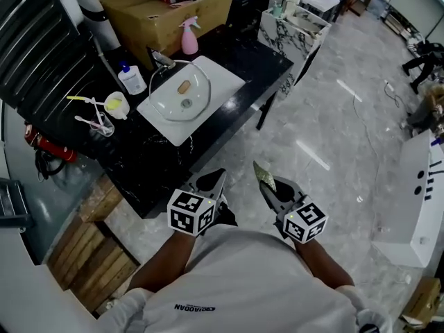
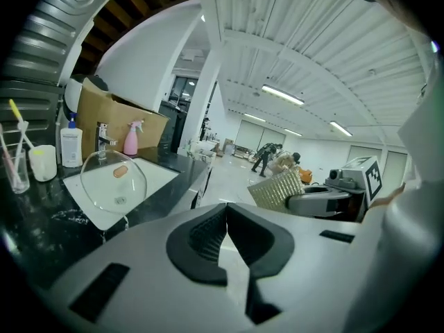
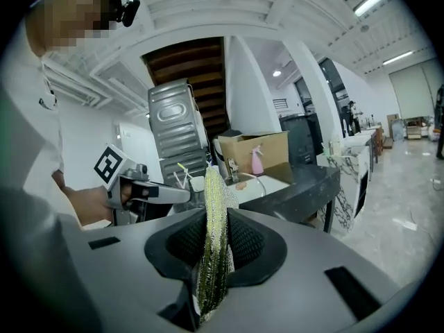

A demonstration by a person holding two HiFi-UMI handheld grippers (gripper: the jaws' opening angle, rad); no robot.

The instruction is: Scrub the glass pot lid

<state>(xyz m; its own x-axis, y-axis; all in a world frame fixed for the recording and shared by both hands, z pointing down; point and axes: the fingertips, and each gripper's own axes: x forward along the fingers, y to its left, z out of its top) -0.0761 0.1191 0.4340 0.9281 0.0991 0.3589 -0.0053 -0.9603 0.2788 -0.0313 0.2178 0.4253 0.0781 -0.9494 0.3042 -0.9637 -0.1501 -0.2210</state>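
The glass pot lid [image 1: 173, 97] stands on edge in a white basin [image 1: 215, 75] on the black table, its brown knob facing me. In the left gripper view the glass pot lid [image 2: 113, 181] is far off at the left. Both grippers hang over the floor in front of the table, well short of the lid. My left gripper [image 1: 219, 176] [image 2: 225, 208] is shut with nothing in it. My right gripper [image 1: 266, 183] [image 3: 211, 236] is shut on a gold-green scrub pad [image 1: 262, 173] [image 3: 212, 220], which sticks up between its jaws. The same scrub pad [image 2: 278, 188] shows in the left gripper view.
On the black table [image 1: 152, 165] stand a faucet [image 1: 161, 59], a pink spray bottle [image 1: 189, 37], a white bottle [image 1: 131, 80], a cup with brushes [image 1: 116, 105] and a cardboard box [image 1: 170, 9]. A marble counter [image 1: 295, 23] is beyond. Wooden boards [image 1: 90, 248] lie at the lower left.
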